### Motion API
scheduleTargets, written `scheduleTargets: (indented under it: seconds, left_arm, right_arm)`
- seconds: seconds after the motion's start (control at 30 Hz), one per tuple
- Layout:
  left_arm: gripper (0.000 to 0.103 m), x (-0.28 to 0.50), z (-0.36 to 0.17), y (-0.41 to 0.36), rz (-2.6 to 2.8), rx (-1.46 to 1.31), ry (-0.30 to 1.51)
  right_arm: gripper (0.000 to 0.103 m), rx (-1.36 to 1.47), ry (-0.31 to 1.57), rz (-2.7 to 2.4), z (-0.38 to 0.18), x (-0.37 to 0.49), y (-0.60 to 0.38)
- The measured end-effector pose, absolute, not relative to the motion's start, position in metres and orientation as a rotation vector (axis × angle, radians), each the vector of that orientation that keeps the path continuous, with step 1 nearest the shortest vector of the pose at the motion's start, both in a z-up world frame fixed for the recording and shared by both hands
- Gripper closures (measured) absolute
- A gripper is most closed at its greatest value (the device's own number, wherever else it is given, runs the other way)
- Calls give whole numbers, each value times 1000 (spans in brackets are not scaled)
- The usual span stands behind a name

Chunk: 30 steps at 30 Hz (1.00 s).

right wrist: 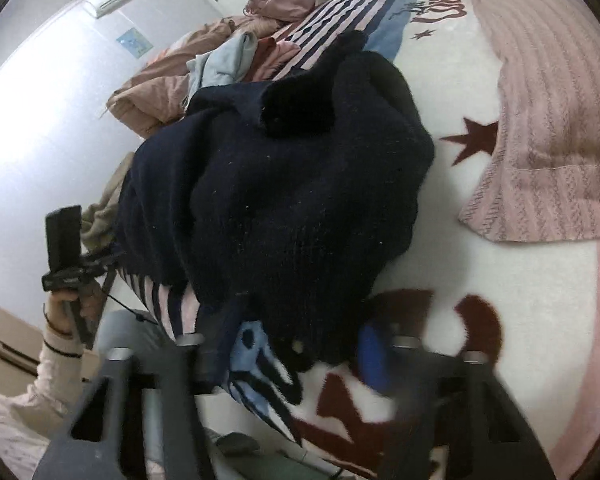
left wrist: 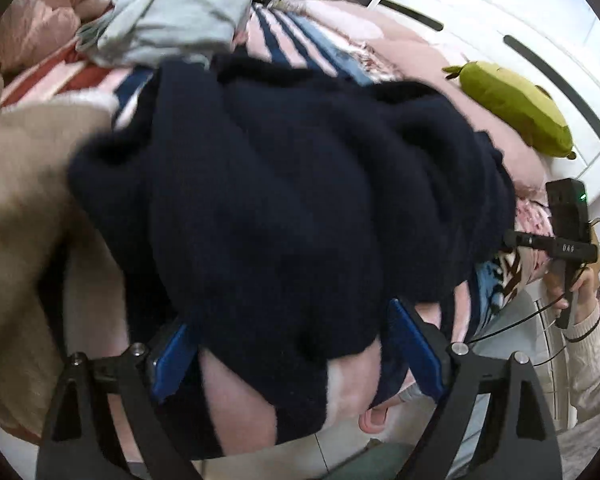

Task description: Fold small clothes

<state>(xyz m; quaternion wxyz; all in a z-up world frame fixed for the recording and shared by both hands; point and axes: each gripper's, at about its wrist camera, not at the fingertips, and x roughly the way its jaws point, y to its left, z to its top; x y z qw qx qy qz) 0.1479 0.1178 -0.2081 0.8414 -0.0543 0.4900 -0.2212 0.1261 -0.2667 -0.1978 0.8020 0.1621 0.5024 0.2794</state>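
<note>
A navy knit sweater lies bunched in a heap on the patterned blanket of a bed. In the left wrist view my left gripper stands open. Its blue pads sit wide on either side of the sweater's near edge, which sags between them. In the right wrist view the same sweater fills the middle. My right gripper is blurred at the near hem. Its jaws stand partly apart, with the hem and a strip of blanket showing between them. A hand holds the right tool at the bed's edge.
A pile of grey clothes lies beyond the sweater. A green plush toy rests by the white wardrobe. Beige fabric lies to the left. A pink knit throw and a rumpled pink duvet cover parts of the star-patterned blanket.
</note>
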Motion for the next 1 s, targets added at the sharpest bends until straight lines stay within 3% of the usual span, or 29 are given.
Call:
scheduleTargets:
  seconds: [0.03,0.07,0.1,0.13,0.17,0.23,0.5,0.73,0.8,0.83,0.87,0.93,1.0]
  left_arm:
    - [17,146,-209,116,-460,-92,1025]
    - [31,144,-208,114,-450,-77,1025]
    - [43,142,-206,113,-439,-73,1027]
    - [69,141,-202,112,-442,-84,1035]
    - [87,140,-199,111,-465,-92,1039]
    - [90,134,-190,106,-508,-76,1021]
    - [91,145,-94,113,-561,-130,776]
    - [90,260,-59,130,-321,-109,722]
    - [82,295,-68,136,-279,-128,749]
    - [74,312,-77,140,-261,-151,779]
    - [60,324,-88,141,-239,-162,822]
    - [42,322,-98,139,-211,-116,827]
    - [36,306,-99,137,-236,-69,800]
  right_arm:
    - [85,347,1076,607,-197,126,-265]
    - [93,338,1073,620,-195,127,-262]
    - [93,323,1054,635,-190,125,-258]
    - [94,328,1035,647,-184,124,-256]
    - [94,349,1019,669,-178,123,-254]
    - [95,379,982,702,-168,122,-253]
    - [95,379,818,704,-102,168,-248]
    - [96,342,789,482,-74,274,-251]
    - [95,363,817,382,-81,309,-259]
    - [90,369,836,351,-87,322,-261]
    - [76,363,856,316,-92,333,-261]
    - [61,353,874,288,-99,338,-266]
    - [60,336,861,335,-100,321,-269]
